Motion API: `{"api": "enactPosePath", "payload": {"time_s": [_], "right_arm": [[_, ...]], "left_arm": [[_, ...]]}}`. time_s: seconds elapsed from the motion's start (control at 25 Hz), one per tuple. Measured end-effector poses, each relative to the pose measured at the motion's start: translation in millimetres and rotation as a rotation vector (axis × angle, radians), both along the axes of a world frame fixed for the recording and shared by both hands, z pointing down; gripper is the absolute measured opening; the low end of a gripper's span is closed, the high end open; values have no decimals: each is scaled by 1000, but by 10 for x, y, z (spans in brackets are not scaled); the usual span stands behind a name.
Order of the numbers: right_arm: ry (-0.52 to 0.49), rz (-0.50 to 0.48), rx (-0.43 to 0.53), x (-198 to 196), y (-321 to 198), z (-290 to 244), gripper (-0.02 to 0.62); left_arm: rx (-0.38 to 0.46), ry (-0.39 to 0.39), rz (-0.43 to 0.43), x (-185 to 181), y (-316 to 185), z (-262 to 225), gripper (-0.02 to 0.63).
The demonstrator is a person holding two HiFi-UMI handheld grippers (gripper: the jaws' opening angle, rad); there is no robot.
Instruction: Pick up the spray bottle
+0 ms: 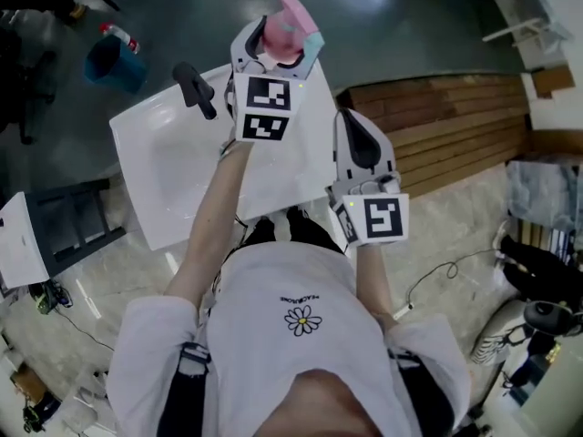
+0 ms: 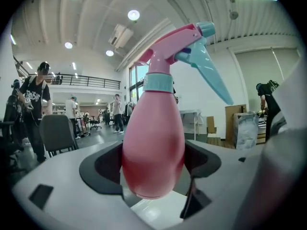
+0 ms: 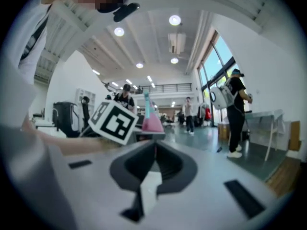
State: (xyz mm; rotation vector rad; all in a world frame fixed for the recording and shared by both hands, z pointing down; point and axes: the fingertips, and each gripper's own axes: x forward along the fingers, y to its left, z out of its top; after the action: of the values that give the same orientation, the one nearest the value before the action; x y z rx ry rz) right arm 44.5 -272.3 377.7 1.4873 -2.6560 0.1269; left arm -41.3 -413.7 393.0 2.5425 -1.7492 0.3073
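A pink spray bottle (image 2: 154, 143) with a teal collar, nozzle and trigger is held upright in the air by my left gripper (image 2: 154, 169), whose jaws press its lower body from both sides. In the head view the spray bottle (image 1: 282, 35) pokes up out of my left gripper (image 1: 271, 57), lifted above the white table (image 1: 173, 162). My right gripper (image 1: 360, 144) hovers lower to the right with its jaws together and nothing between them. The right gripper view shows those jaws meeting at my right gripper (image 3: 154, 163), and the spray bottle (image 3: 151, 119) small in the distance.
A black clamp-like object (image 1: 196, 89) lies on the white table near its far edge. A wooden slatted platform (image 1: 446, 126) is on the right and a blue bin (image 1: 114, 62) on the floor at far left. Several people stand around the hall.
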Motion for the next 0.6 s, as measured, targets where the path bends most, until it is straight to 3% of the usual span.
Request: {"api": "enactPosePath", "payload": {"time_s": [0.36, 0.6], "right_arm": [[-8, -136, 169, -454, -14, -612, 29], [-13, -218, 186, -748, 132, -662, 29]], "left_arm": [[165, -33, -100, -468, 635, -1143, 399], [272, -44, -198, -848, 1232, -1450, 399]]}}
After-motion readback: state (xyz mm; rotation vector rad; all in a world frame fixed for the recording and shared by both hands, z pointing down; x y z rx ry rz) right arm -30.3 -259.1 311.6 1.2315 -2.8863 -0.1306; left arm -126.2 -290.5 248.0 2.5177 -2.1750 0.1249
